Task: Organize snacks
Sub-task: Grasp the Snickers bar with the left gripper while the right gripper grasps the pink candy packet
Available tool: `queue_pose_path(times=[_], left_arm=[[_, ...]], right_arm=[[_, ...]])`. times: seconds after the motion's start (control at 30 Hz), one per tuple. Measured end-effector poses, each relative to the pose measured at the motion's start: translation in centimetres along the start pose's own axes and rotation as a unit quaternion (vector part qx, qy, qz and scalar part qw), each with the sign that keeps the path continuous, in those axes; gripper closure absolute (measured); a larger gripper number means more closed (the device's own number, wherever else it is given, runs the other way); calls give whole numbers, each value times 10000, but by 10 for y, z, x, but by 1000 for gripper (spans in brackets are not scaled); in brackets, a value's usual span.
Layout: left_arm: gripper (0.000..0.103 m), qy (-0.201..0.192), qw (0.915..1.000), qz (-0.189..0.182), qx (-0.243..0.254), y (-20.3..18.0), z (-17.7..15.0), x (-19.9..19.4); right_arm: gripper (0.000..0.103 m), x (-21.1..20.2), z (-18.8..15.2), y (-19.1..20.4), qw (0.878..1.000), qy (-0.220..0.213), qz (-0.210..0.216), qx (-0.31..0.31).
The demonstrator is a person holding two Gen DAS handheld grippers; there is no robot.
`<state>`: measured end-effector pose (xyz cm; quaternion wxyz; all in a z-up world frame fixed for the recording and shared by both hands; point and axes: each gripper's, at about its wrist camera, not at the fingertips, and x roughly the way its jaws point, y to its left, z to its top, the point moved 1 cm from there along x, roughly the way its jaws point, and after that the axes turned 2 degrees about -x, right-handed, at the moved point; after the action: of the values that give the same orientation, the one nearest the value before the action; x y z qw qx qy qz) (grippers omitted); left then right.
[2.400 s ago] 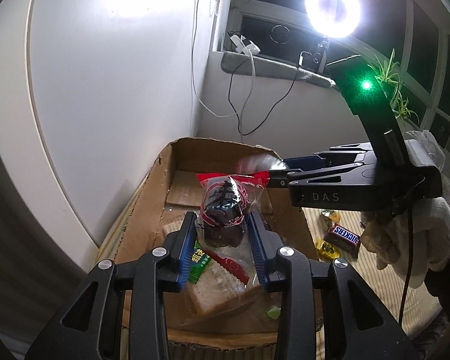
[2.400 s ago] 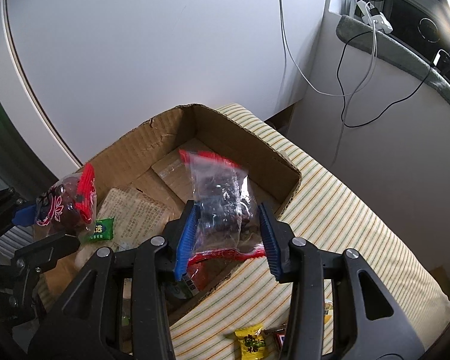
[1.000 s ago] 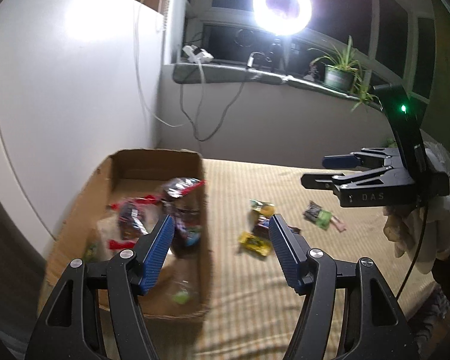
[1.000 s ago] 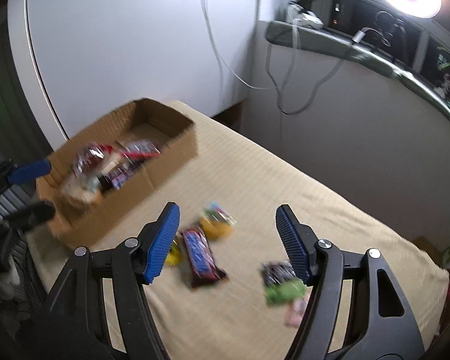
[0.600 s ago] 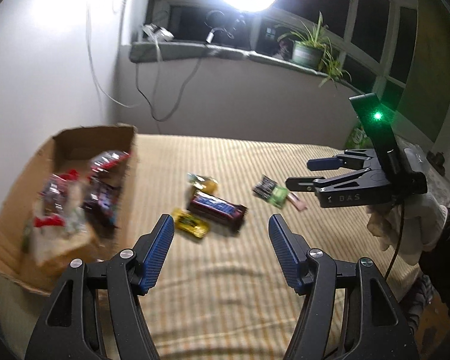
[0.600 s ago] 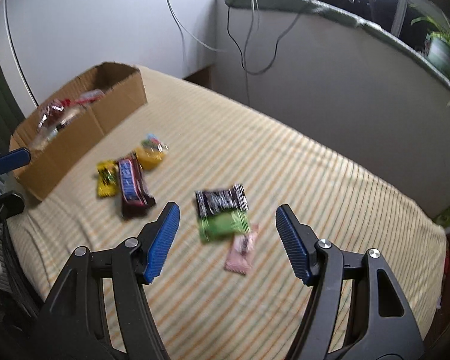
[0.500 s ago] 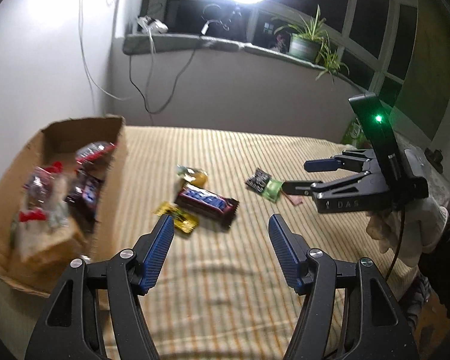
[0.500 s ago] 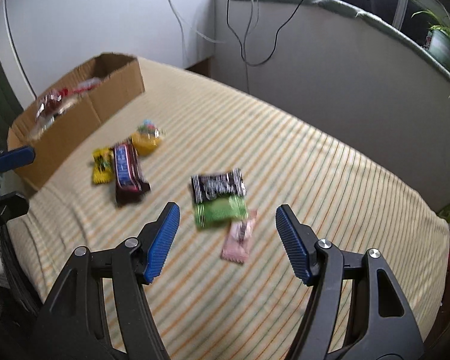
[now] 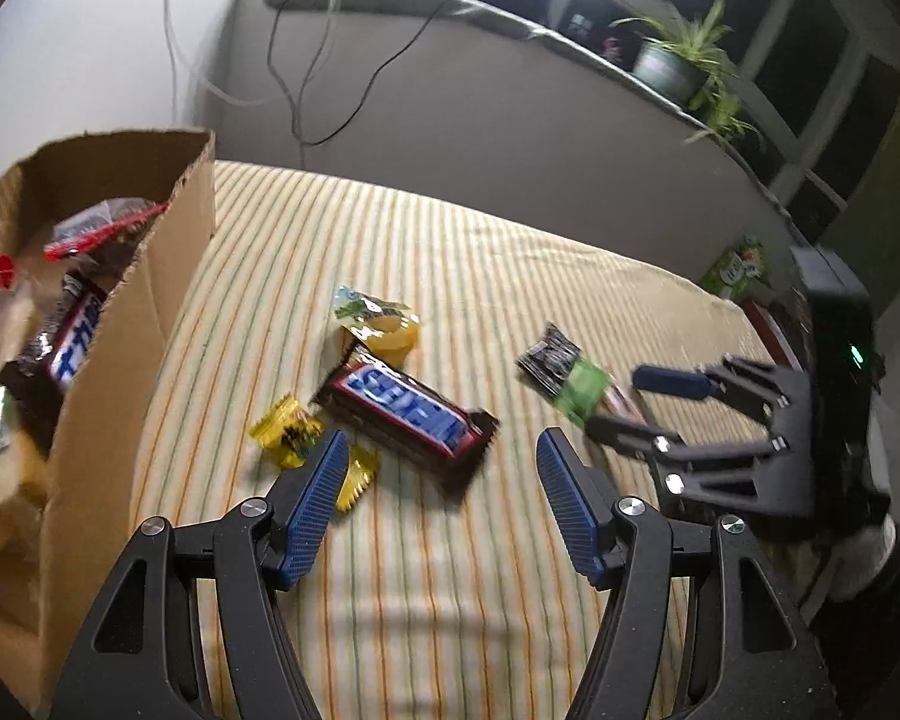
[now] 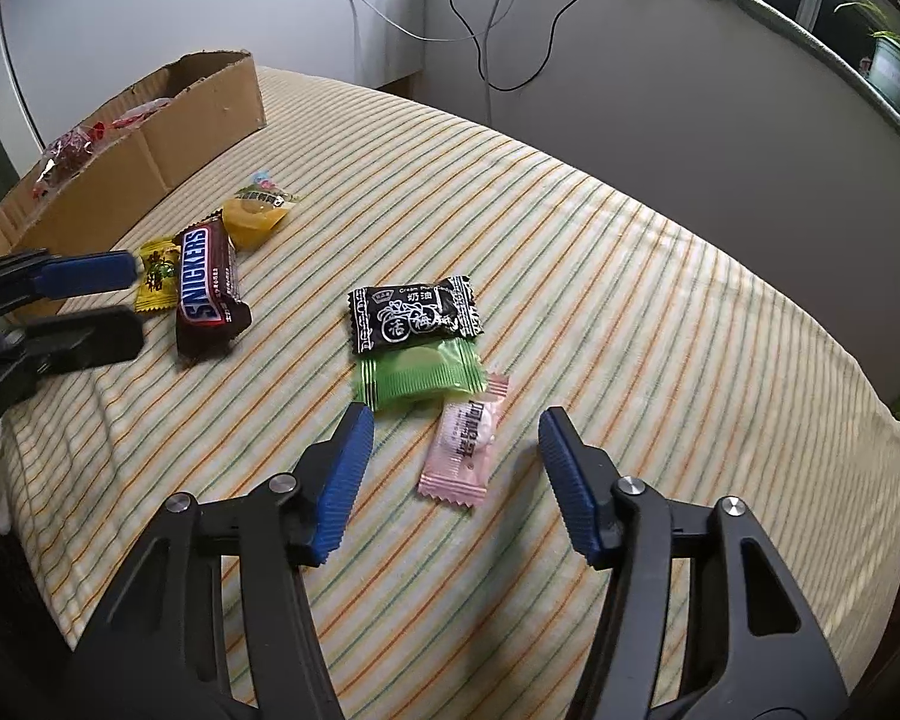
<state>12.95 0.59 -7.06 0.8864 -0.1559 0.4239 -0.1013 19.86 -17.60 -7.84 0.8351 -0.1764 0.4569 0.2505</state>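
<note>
Loose snacks lie on the striped cloth. My left gripper (image 9: pixel 441 450) hangs open just above the right end of a Snickers bar (image 9: pixel 408 414), beside a yellow candy (image 9: pixel 288 429) and an orange jelly cup (image 9: pixel 384 330). My right gripper (image 10: pixel 455 420) hovers over a pink candy (image 10: pixel 465 444); its jaws are closing with the candy between them, untouched. A green candy (image 10: pixel 420 378) and a black candy (image 10: pixel 414 312) lie just beyond. The cardboard box (image 9: pixel 120 324) at the left holds bagged snacks and another bar.
The left gripper (image 10: pixel 129 297) reaches in from the left in the right wrist view, by the Snickers bar (image 10: pixel 204 279). A grey wall with hanging cables (image 10: pixel 486 30) backs the surface. A potted plant (image 9: pixel 672 66) stands on the ledge. The cloth drops off at the right edge (image 10: pixel 894 420).
Both grippers let go of clear snack bags into the box, then swung right and sank toward the loose snacks. The right gripper's jaws have narrowed a little.
</note>
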Motion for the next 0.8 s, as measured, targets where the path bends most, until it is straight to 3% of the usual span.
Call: queue_pose_path(times=[0.27,0.37,0.43,0.6,0.7,0.8], left_arm=[[40,93,9993,348,116,-6,8,25],[45,125,9982,491,314,-11,6,31],[58,123,9977,525,405,-13,5,31],[73,155,9967,506,613,-17,1,30],[75,153,9962,487,705,-20,-1,29],[76,133,9962,456,736,-23,-2,29]], right_arm=[[43,7,2,-4,9999,-20,62,86],[51,7,3,-3,9999,-18,109,71],[56,7,2,-4,9999,-13,110,60],[70,7,2,-10,9998,-11,130,116],[82,6,1,-13,9998,18,114,169],[82,4,-1,-12,9998,35,90,154]])
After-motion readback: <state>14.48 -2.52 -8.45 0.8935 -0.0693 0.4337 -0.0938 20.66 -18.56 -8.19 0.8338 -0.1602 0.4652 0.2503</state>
